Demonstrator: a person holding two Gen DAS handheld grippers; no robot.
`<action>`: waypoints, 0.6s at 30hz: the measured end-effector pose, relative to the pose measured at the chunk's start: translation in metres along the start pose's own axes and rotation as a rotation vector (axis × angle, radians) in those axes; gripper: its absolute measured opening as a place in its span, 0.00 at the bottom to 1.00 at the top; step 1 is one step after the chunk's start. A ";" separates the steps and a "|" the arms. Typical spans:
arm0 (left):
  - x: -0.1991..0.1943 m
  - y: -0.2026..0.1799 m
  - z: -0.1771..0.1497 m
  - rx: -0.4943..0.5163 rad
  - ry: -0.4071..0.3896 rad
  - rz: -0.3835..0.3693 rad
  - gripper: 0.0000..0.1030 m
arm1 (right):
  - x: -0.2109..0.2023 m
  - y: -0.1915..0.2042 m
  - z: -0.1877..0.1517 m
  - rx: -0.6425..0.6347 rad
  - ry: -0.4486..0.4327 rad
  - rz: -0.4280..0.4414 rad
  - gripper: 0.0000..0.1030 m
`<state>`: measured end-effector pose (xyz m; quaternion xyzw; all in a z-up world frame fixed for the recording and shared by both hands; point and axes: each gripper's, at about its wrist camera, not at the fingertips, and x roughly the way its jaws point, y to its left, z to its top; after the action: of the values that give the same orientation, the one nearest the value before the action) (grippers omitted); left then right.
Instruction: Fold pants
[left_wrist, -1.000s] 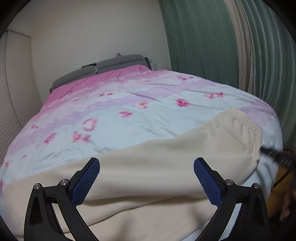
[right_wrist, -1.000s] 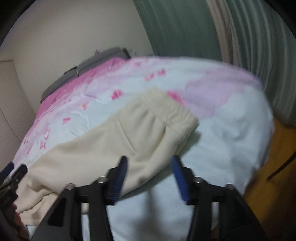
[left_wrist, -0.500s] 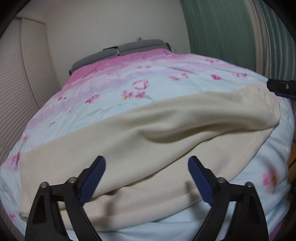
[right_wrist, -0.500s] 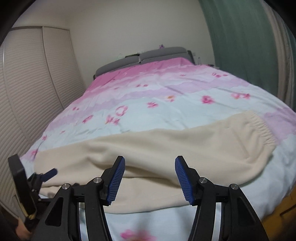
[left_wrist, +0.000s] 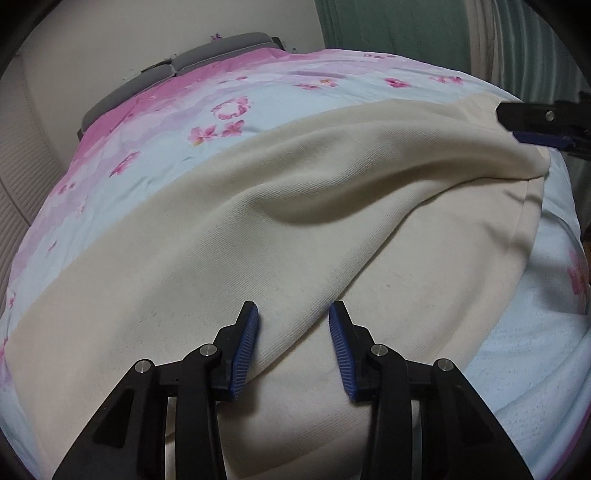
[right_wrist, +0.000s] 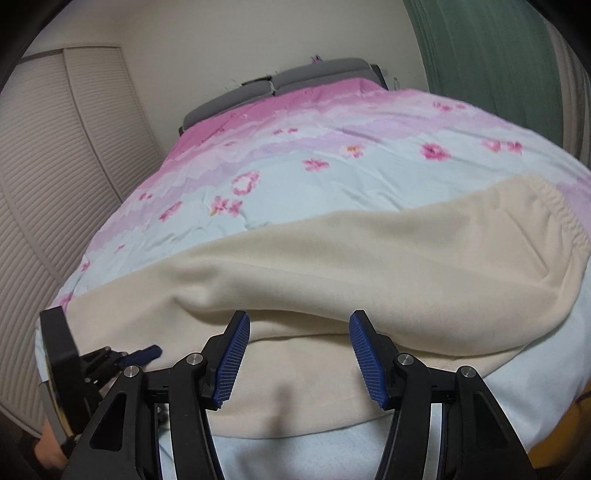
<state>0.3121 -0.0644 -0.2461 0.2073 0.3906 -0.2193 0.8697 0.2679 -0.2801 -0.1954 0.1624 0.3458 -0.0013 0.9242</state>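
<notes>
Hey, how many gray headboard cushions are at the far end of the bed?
2. The left cushion and the right cushion sit side by side against the wall, above the pink edge of the bedspread. Their lower parts are hidden behind it.

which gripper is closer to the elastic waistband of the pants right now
Right. The right gripper hovers open beside the waistband end of the cream pants; the left gripper is open over the leg end, farther away.

A floral pink-and-blue bedspread (right_wrist: 332, 173), grey headboard (right_wrist: 295, 83), green curtain (right_wrist: 491, 59).
</notes>
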 end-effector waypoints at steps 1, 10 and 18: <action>0.001 0.001 0.000 -0.003 0.004 -0.004 0.40 | 0.002 -0.003 -0.001 0.008 0.007 -0.004 0.56; 0.008 0.023 0.002 -0.106 0.038 -0.081 0.11 | 0.009 -0.028 -0.004 0.118 0.034 -0.030 0.56; -0.040 0.028 0.004 -0.100 -0.041 -0.112 0.08 | -0.009 -0.020 0.002 0.110 -0.007 -0.003 0.56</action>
<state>0.3055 -0.0350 -0.2080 0.1366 0.3940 -0.2519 0.8733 0.2604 -0.3010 -0.1941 0.2126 0.3421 -0.0225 0.9150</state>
